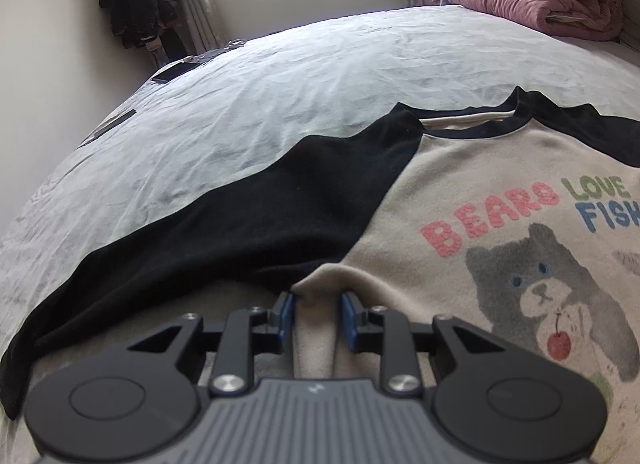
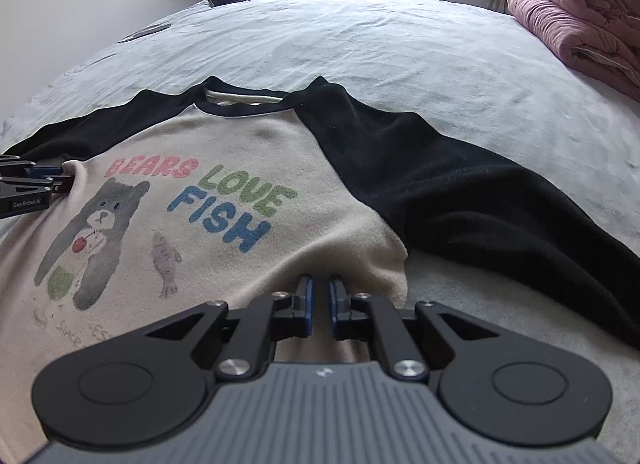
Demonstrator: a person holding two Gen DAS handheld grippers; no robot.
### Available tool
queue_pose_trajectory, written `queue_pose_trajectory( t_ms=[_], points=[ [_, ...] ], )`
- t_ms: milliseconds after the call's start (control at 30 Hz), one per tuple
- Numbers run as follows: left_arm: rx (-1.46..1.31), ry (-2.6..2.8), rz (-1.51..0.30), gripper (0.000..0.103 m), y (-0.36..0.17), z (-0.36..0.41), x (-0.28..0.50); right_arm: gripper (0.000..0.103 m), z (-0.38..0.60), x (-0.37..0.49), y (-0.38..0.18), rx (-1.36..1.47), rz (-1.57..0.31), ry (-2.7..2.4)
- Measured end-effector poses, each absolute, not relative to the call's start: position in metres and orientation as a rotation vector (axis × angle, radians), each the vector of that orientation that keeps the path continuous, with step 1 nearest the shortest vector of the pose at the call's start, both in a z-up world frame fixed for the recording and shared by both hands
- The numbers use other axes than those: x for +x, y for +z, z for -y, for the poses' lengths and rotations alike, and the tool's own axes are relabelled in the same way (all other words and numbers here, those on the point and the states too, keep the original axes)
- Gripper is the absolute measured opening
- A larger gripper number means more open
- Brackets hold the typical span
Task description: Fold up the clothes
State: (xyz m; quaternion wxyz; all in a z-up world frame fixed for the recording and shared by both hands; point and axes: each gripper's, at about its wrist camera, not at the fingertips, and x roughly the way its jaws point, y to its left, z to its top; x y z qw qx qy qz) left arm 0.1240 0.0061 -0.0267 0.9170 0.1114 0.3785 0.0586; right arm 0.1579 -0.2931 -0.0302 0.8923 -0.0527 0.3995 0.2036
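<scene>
Both grippers' fingers (image 1: 289, 314) pinch the shirt's (image 2: 224, 136) side edges.

Bed (image 2: 400, 48): sweatshirt (image 2: 248, 168), pink quilt (image 2: 580, 20)

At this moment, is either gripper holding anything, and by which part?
The left gripper pinches a raised fold of the shirt at its beige side edge below the black sleeve. The right gripper likewise grips the opposite side edge.
</scene>
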Motion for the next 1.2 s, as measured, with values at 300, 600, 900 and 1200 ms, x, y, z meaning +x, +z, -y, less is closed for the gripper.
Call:
queue_pose_trajectory(
  t_ms=[300, 600, 900, 1200],
  points=[
    [0.240, 0.136, -0.776, 0.027, -0.027, -0.002, 0.141, 0.007, 0.294, 0.174, -0.029, -0.099, -0.823, 0.423],
    [0.259, 0.151, -0.765, 0.027, -0.023, 0.003, 0.153, 0.007, 0.287, 0.184, -0.028, -0.114, -0.820, 0.397],
    [0.308, 0.157, -0.731, 0.028, -0.025, 0.003, 0.167, 0.007, 0.291, 0.193, -0.024, -0.074, -0.826, 0.395],
    [0.282, 0.131, -0.715, 0.029, -0.025, -0.007, 0.193, 0.022, 0.299, 0.203, -0.009, -0.017, -0.764, 0.380]
  ],
)
